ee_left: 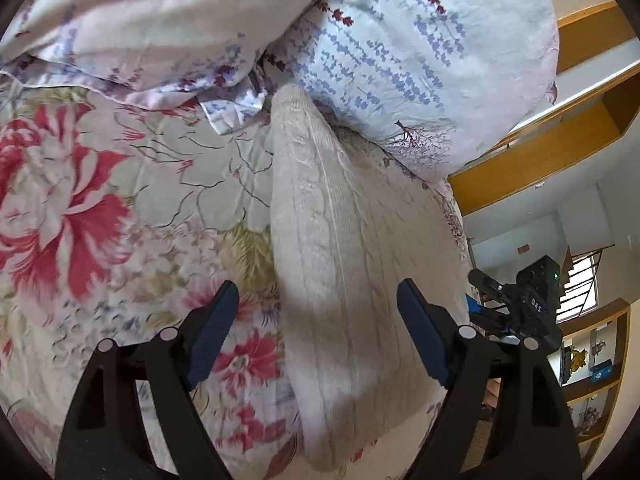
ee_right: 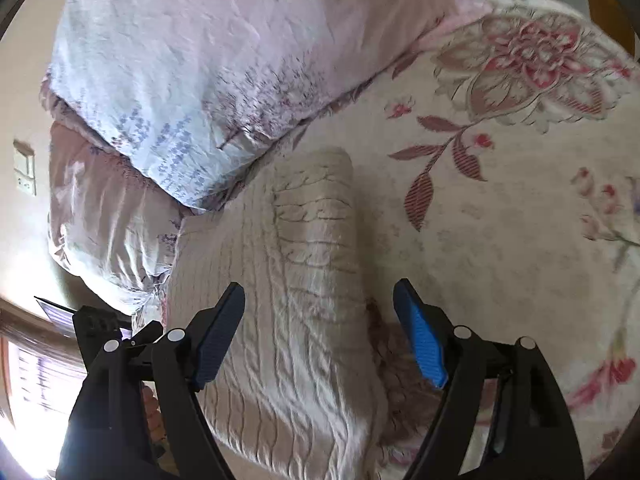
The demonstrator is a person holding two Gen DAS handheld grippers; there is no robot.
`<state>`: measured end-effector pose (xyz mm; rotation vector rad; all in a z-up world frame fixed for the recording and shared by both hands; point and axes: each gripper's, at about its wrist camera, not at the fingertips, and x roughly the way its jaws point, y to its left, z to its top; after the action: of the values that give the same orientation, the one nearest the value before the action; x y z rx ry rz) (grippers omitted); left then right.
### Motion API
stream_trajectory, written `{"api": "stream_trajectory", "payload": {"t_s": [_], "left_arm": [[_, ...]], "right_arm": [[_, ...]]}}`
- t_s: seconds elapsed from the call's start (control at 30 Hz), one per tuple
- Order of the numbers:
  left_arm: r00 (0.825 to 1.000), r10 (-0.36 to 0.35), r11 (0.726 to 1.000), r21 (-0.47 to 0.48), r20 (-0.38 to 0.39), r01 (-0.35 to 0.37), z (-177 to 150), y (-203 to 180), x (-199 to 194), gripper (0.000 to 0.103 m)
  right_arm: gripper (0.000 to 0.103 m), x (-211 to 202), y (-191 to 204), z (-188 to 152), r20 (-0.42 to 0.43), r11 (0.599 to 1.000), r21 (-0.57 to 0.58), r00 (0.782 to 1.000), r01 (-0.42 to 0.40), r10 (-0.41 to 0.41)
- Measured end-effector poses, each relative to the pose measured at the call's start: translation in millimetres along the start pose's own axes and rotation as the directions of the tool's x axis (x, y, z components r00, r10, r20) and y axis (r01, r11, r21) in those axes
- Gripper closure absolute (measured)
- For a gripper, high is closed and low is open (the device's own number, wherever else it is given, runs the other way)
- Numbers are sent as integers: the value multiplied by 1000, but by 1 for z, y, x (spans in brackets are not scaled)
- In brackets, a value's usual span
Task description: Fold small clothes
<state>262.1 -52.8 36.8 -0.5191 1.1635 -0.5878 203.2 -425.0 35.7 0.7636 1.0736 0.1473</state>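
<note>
Only the left wrist view shows wooden shelves (ee_left: 592, 380), while both show the cream knit sweater (ee_left: 352, 280) (ee_right: 296, 300) on the floral bed (ee_left: 120, 200) (ee_right: 500, 240), lying ahead of and beneath each spread, empty tool: left tool (ee_left: 318, 330), right tool (ee_right: 320, 330).

Sweater (ee_left: 340, 248) lies on the bedspread (ee_left: 120, 220); pillows (ee_left: 420, 60) at 12 o'clock, shelving (ee_left: 560, 148) at 3 o'clock.

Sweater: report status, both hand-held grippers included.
Left hand-held gripper open, empty, over sweater. Right hand-held gripper open, empty. Sweater lies flat on floral bedspread, far end against pillow.
</note>
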Motion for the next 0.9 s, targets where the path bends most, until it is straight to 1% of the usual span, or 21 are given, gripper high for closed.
{"api": "stream_trajectory", "payload": {"t_s": [0.1,0.13,0.27,0.33,0.37,0.4,0.47,0.5,0.57,0.6,0.63,0.67,0.73,0.77,0.9], "left_arm": [[999,-22,1000,-5,-27,22,3,0,11,22],[999,-32,999,-11,-36,32,4,1,15,22],[997,-62,998,-10,-38,62,8,-1,23,22],[994,-95,995,-21,-46,95,8,-3,28,23],[992,-115,993,-27,-51,113,8,-3,30,28],[990,-126,992,-34,-59,124,8,-4,33,28],[991,-123,992,-30,-42,122,8,-7,36,30],[992,-120,992,-30,-41,119,8,-7,35,34],[992,-120,992,-45,-40,118,8,-6,37,42],[991,-128,991,-54,-42,125,8,-6,40,47],[989,-145,987,-68,-38,143,7,-5,42,52],[988,-153,986,-71,-31,151,6,-4,40,58],[986,-168,984,-60,-16,166,3,-6,35,65],[984,-177,983,-56,-9,176,3,-7,31,67],[978,-208,978,-22,-1,208,-3,-14,12,69]], "right_arm": [[25,10,-7,1,-24,999,27,1000,-18,19],[25,11,-6,1,-18,999,25,999,-29,30],[26,18,-2,0,-46,996,4,995,-84,84],[38,24,0,0,-74,994,1,991,-109,109],[38,25,2,-1,-78,994,-2,991,-110,110],[39,27,4,-1,-76,994,-18,991,-110,109],[43,29,5,1,-75,992,-17,990,-123,121],[44,31,4,2,-75,991,-11,989,-132,131],[51,32,1,2,-76,988,2,985,-153,153],[62,33,0,1,-79,985,7,982,-171,171],[67,32,0,-1,-73,983,10,980,-184,185],[69,30,2,-2,-67,983,2,981,-184,184],[73,23,8,-5,-47,983,-16,982,-183,182],[73,19,10,-7,-37,981,-17,981,-193,193],[75,-1,32,-19,-5,966,-45,967,-256,256]]}}
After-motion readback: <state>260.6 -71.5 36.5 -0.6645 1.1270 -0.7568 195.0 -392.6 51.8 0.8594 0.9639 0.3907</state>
